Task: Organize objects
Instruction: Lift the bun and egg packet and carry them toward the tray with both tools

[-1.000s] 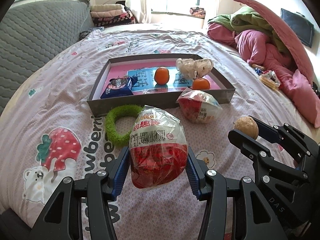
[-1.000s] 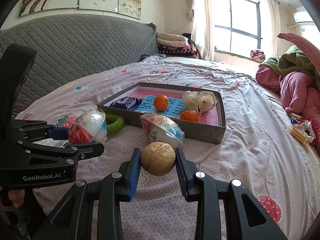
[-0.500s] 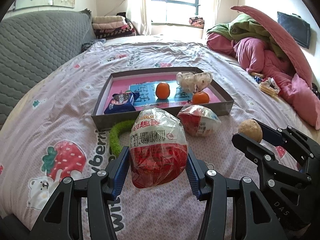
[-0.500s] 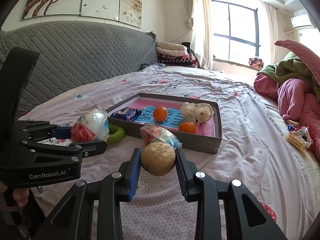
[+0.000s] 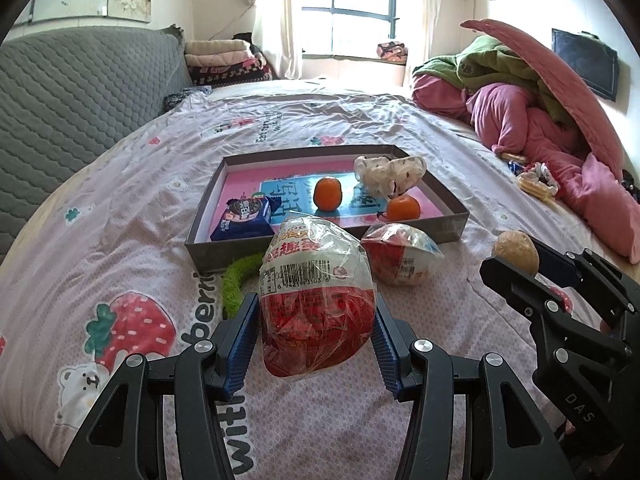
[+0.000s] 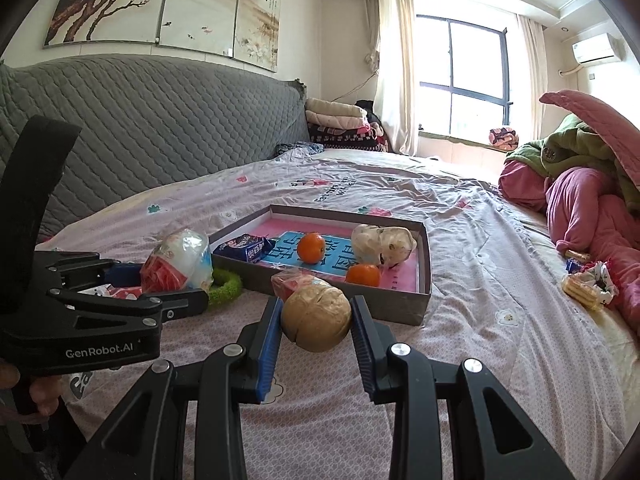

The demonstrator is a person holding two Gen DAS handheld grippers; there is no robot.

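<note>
Spreading under everything you have the bed [image 5: 132, 208] with its strawberry-print sheet, and on it the shallow grey tray [image 5: 320, 240] holding a blue snack packet [image 5: 245, 218], two oranges [image 5: 328, 193] and a white crumpled bag [image 5: 388, 174]. Your left gripper [image 5: 316, 332] has its jaws clamped on a red-and-clear wrapped egg [image 5: 316, 300] — lifted off the sheet, short of the tray. Your right gripper [image 6: 316, 326] pinches a walnut [image 6: 316, 317] between its jaws. A second wrapped egg [image 5: 400, 256] and a green ring [image 5: 236, 280] lie just before the tray.
</note>
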